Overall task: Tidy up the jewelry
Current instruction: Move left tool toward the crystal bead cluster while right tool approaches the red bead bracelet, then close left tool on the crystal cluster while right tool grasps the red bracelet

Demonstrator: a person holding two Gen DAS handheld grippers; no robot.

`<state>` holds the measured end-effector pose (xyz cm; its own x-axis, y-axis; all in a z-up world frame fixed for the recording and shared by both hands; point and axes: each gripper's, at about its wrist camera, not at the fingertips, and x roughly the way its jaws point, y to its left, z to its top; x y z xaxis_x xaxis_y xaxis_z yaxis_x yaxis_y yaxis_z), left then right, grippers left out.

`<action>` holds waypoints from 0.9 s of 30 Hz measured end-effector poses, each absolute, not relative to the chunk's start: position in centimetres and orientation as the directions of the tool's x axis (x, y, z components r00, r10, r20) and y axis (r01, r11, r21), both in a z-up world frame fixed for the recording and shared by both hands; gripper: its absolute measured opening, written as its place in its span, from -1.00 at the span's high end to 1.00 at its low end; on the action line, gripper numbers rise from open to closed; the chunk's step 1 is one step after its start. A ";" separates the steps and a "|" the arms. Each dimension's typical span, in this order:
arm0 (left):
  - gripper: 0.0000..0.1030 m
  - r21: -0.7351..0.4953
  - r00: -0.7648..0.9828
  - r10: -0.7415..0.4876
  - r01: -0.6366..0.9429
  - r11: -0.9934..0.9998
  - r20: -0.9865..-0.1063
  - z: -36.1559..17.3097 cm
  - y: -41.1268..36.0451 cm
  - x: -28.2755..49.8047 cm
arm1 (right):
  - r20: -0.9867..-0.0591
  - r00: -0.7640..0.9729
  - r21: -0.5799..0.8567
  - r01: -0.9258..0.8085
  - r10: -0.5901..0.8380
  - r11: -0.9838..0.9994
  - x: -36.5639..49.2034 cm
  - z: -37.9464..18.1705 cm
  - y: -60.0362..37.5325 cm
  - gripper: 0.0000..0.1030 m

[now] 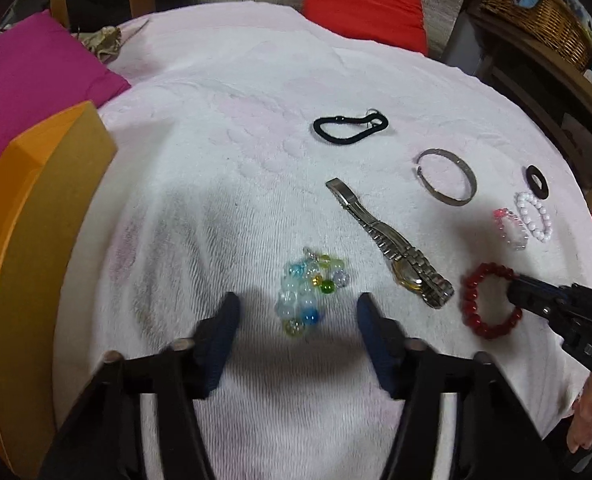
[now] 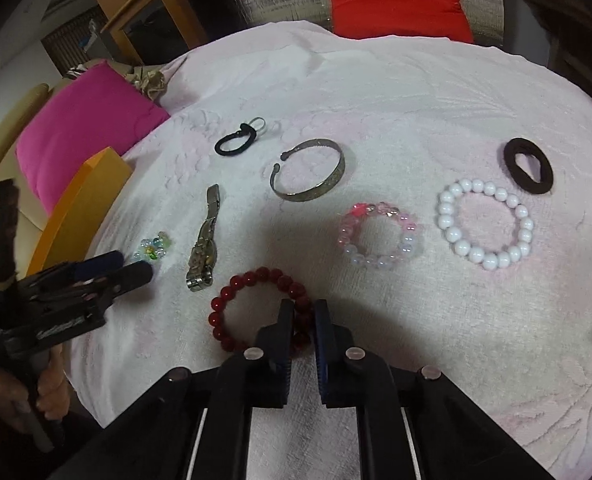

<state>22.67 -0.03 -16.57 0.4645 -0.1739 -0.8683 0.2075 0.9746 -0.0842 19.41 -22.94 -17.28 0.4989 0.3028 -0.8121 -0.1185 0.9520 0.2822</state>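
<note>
Jewelry lies on a white towel (image 1: 256,88). My left gripper (image 1: 298,308) is open, its fingers on either side of a clear blue-green bead bracelet (image 1: 310,292), low over the towel. My right gripper (image 2: 304,312) is shut on the near side of a dark red bead bracelet (image 2: 256,280), which lies on the towel; it also shows in the left wrist view (image 1: 480,304). A metal watch (image 1: 396,248), a silver bangle (image 2: 308,172), a pink bead bracelet (image 2: 380,236), a white bead bracelet (image 2: 484,224) and two black hair ties (image 2: 236,142) (image 2: 528,164) lie around.
An orange box (image 1: 32,220) stands at the towel's left edge. A magenta cushion (image 1: 28,80) lies behind it and a red cushion (image 1: 364,0) at the back. A wicker basket (image 1: 536,8) sits on a shelf at the right.
</note>
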 end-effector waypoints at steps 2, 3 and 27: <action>0.44 -0.090 0.476 -0.182 0.210 0.974 -0.861 -16.5 0.0 22.7 | -0.805 0.505 0.290 -0.124 0.312 0.949 19.2 -17.1 -23.1 0.79; 0.66 -0.098 0.477 -0.192 0.215 0.972 -0.857 -16.5 0.0 22.7 | -0.802 0.507 0.291 -0.128 0.314 0.948 19.2 -17.0 -23.1 0.79; 0.82 -0.235 0.609 -0.327 0.229 0.945 -0.723 -12.1 3.8 20.1 | -0.635 0.663 0.406 -0.152 0.397 0.901 16.7 -12.0 -24.9 0.79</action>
